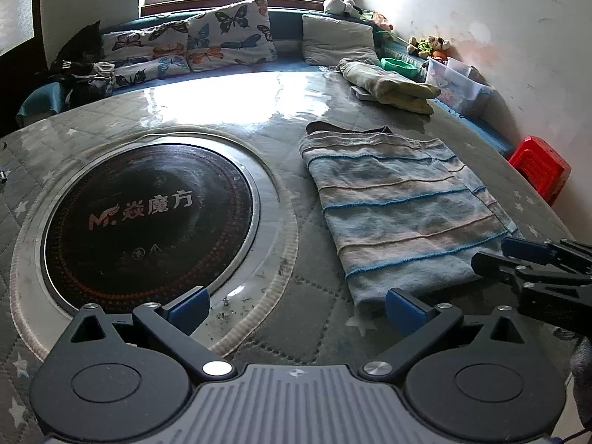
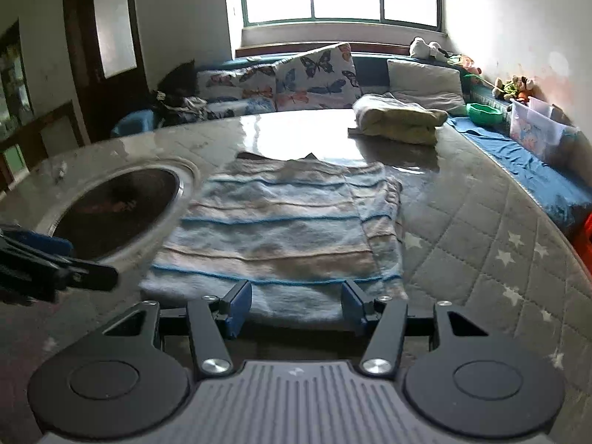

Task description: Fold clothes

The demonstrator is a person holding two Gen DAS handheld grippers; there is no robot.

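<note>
A blue and beige striped garment (image 1: 399,214) (image 2: 281,222) lies flat on the quilted table cover, its sides folded in. My right gripper (image 2: 296,305) hovers at its near hem, jaws apart, with the flat cloth edge between the fingers and neither pad pressing on it. The left wrist view shows that gripper (image 1: 518,259) at the garment's near right corner. My left gripper (image 1: 296,307) stands wide open over bare table cover, just left of the hem, holding nothing. It appears blurred at the left edge of the right wrist view (image 2: 55,259).
A round black cooktop (image 1: 148,218) (image 2: 118,207) is set into the table left of the garment. A folded yellowish cloth (image 1: 388,85) (image 2: 399,118) lies at the far edge. Butterfly pillows (image 1: 229,33), a clear box (image 1: 455,81) and a red stool (image 1: 540,166) ring the table.
</note>
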